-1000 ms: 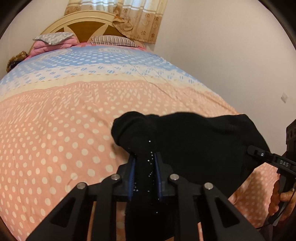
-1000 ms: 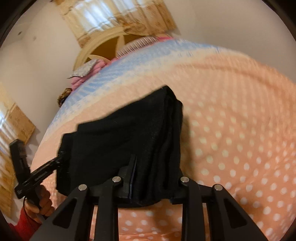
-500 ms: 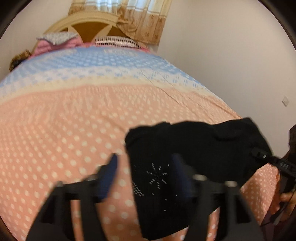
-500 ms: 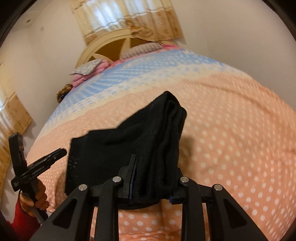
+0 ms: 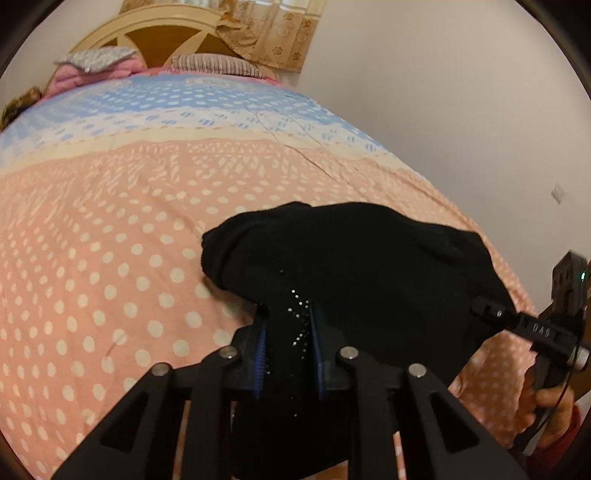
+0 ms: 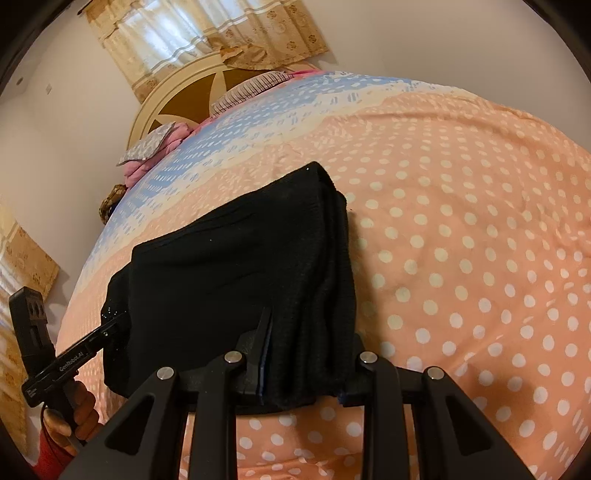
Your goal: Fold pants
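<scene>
The L black two-finger gripper (image 5: 286,328) is held low over the bed, fingers pointed fwd toward the headboard, and is pinched tight on a bunched near corner of the black knit folded pants (image 5: 354,266), where small sparkly studs are seen. The R black two-finger gripper (image 6: 303,339) is held likewise, tilted slightly, w/ jaws pressed onto the thick stacked edge of the pants (image 6: 240,266); its tip is also seen at the far R edge of the garment in the L view, w/ the holding hand (image 5: 550,406) below it. The pants are laid on the peach polka-dot bedspread (image 5: 92,240) near the foot of the bed; their long axis is run side to side betw. the two grippers, w/ the folded edge faced toward the cream wooden headboard (image 5: 147,26).
</scene>
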Action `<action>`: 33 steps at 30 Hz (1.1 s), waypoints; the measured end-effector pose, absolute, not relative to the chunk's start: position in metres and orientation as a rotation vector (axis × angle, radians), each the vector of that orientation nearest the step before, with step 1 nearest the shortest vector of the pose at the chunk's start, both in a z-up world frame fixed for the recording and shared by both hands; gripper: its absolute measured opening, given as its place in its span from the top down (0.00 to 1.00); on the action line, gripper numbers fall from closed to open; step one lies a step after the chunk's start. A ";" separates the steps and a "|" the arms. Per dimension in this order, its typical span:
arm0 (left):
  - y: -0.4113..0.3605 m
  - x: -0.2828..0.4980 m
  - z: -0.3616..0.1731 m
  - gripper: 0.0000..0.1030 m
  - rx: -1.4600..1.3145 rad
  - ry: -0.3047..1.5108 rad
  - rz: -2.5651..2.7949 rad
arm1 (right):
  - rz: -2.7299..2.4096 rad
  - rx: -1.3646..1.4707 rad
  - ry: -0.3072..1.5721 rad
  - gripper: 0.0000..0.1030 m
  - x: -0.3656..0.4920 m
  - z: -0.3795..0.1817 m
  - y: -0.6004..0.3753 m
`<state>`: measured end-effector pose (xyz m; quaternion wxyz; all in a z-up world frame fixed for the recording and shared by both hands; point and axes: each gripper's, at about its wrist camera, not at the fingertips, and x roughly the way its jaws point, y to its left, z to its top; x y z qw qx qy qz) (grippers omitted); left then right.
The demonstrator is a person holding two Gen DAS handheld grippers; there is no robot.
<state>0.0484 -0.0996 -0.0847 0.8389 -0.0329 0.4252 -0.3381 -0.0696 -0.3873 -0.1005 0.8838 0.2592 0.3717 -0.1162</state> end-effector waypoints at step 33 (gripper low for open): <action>0.132 0.104 -0.035 0.89 -0.193 0.715 -0.212 | 0.286 0.324 0.725 0.74 0.154 -0.043 -0.190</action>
